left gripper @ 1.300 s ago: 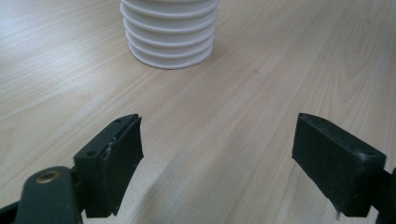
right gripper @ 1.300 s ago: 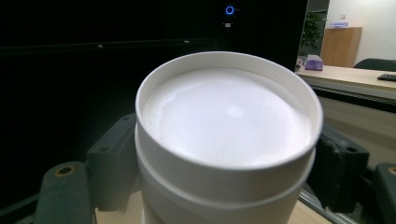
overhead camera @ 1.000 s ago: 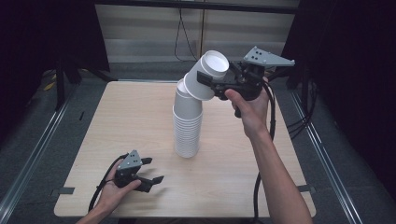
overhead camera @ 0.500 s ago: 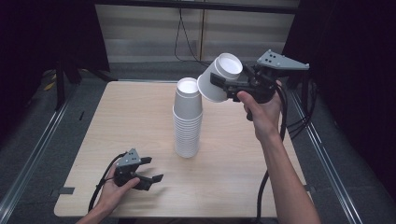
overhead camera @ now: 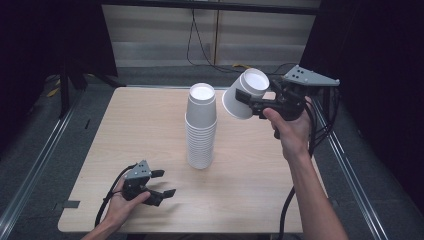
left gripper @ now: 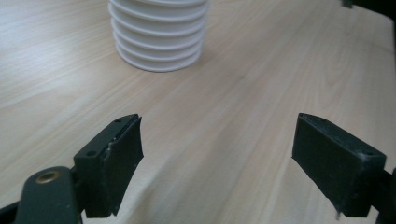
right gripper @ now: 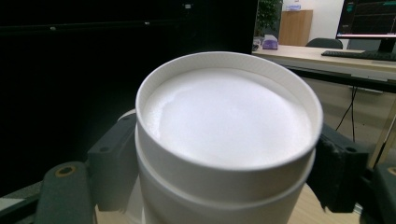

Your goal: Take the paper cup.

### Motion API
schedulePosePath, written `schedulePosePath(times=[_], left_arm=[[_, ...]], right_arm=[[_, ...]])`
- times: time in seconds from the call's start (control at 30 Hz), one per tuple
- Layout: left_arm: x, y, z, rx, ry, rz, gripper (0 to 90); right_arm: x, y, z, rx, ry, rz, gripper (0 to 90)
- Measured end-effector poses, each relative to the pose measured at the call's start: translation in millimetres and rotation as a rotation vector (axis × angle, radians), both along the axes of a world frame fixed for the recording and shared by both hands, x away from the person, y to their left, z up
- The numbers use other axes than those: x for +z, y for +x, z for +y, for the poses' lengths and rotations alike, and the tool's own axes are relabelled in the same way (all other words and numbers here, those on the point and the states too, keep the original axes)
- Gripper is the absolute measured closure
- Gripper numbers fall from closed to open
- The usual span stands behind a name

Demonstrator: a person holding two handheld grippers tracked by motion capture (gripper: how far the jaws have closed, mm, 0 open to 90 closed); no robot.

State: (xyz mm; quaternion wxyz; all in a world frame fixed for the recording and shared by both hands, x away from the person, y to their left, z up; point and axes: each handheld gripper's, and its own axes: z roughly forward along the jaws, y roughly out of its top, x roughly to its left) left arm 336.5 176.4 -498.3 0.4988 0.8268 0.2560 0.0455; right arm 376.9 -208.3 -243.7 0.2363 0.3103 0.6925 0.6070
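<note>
A tall stack of upturned white paper cups (overhead camera: 201, 127) stands in the middle of the wooden table (overhead camera: 140, 120). My right gripper (overhead camera: 248, 100) hangs in the air to the right of the stack's top, shut on a single white cup (overhead camera: 234, 106). That cup is tilted, its base pointing up and back. In the right gripper view the cup (right gripper: 229, 121) sits between the two black fingers (right gripper: 112, 163). My left gripper (overhead camera: 162, 183) rests on the table at the front left, open and holding nothing. The left gripper view looks across bare wood to the foot of the stack (left gripper: 159, 35).
Metal rails (overhead camera: 40, 165) run along both sides of the table, with dark floor beyond. Black cables (overhead camera: 320, 125) trail from the right gripper past the table's right edge. A cable (overhead camera: 107, 200) loops behind the left gripper.
The right gripper has pulled the top cup off the stack and carried it to the right, clear of the stack. The left gripper has stayed put.
</note>
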Motion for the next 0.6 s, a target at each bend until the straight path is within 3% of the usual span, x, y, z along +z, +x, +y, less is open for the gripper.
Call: schedulePosePath(times=[0.1,0.23,0.33,0.6], left_arm=[[0.1,0.2,-1.0,0.017,0.004,-0.019,15.9],[-0.2,2.5,-1.2,0.022,-0.017,-0.009,15.7],[-2.5,3.5,-3.5,0.024,-0.002,-0.001,15.8],[5.7,4.8,-3.6,0.022,-0.007,-0.033,15.8]], right_arm=[[-8.5,-1.6,-4.1,-0.001,-0.003,0.011,21.8],[-19.4,-4.1,-7.7,-0.003,-0.004,0.025,21.8],[-28.2,-5.2,-7.7,-0.003,-0.017,0.039,21.8],[-50.1,-9.4,-9.1,0.013,-0.021,0.077,21.7]])
